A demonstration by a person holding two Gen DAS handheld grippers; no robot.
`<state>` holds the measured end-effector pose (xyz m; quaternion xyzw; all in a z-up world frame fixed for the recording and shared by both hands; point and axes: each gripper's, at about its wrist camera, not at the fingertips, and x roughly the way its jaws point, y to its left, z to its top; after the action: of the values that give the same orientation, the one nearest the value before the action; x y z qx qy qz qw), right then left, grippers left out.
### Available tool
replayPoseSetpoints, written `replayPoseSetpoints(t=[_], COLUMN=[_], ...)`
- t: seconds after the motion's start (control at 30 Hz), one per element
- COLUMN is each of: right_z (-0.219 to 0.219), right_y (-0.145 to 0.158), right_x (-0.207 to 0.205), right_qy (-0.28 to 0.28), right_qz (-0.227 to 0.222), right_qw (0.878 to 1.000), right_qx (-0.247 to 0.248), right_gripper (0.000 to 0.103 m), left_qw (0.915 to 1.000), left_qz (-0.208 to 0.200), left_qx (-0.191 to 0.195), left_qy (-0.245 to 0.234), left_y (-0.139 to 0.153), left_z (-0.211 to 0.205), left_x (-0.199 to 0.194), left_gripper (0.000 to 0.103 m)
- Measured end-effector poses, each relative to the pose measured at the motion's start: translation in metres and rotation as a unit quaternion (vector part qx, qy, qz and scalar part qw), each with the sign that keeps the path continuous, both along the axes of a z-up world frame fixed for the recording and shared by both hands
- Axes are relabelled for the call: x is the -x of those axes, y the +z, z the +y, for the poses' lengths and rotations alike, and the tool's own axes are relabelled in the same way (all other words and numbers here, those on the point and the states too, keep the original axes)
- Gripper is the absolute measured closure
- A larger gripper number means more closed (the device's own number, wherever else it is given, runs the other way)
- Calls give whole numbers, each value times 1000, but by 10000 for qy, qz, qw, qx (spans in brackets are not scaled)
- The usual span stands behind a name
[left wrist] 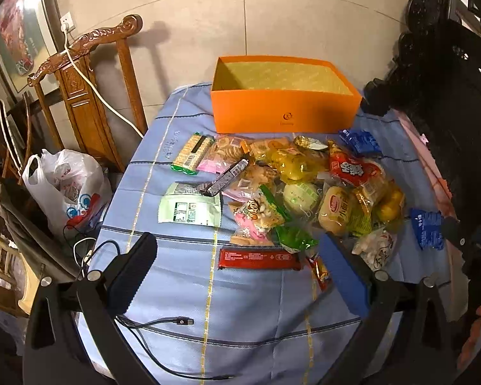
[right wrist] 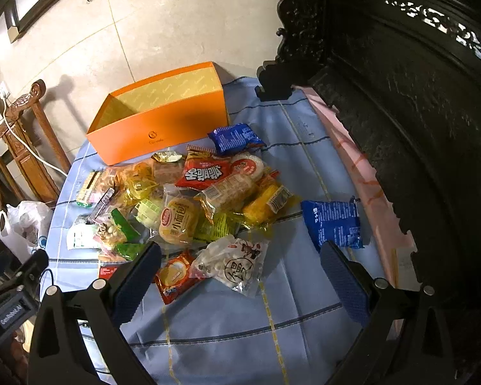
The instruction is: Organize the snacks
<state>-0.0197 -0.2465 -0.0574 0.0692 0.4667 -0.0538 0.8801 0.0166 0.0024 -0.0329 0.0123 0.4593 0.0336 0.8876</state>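
A heap of wrapped snacks (left wrist: 291,192) lies on a blue striped tablecloth (left wrist: 247,308), in front of an empty orange box (left wrist: 285,112) at the table's far side. A long red bar (left wrist: 258,258) lies nearest my left gripper (left wrist: 240,256), which hovers open above the cloth with nothing between its fingers. In the right wrist view the same heap (right wrist: 208,199) and box (right wrist: 163,128) appear. My right gripper (right wrist: 240,263) is open over a white clear-wrapped pack (right wrist: 234,263) and an orange packet (right wrist: 174,274), not touching them. A blue packet (right wrist: 333,223) lies beside its right finger.
A carved wooden chair (left wrist: 89,96) with a white cable stands left of the table, with a plastic bag (left wrist: 64,186) below it. Dark carved furniture (right wrist: 400,112) borders the table's right side. A black cable (left wrist: 163,324) lies on the near cloth.
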Motion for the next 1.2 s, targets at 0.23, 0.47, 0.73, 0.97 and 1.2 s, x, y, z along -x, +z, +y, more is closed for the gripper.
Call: replayPoseSetpoints(t=[0.23,0.47,0.73,0.97,1.2], right_z=[6,10,-5,-9,-8], right_y=[11,12,15,9,11], right_x=[0,3,10,9,9], right_qy=[46,132,-159,-269,-197], right_qz=[-118,-170,-304,-178,-278], right_qw=[9995,9991,9992,9994,9987], right_qx=[301,374,199,95,376], right_gripper=[3,3,3,3,3], left_qw=[10000,9999,9996,9992,9990], left_qz=[63,129,160,281,423], left_qx=[-35,-26,-18,-48,19], left_qy=[-12,25,227,278,164], left_y=[0,-3,-3,-8,-15], left_z=[-2,-1,5,3,-2], left_x=[-1,0,1,-1,-3], left_gripper=[4,4,4,4,4])
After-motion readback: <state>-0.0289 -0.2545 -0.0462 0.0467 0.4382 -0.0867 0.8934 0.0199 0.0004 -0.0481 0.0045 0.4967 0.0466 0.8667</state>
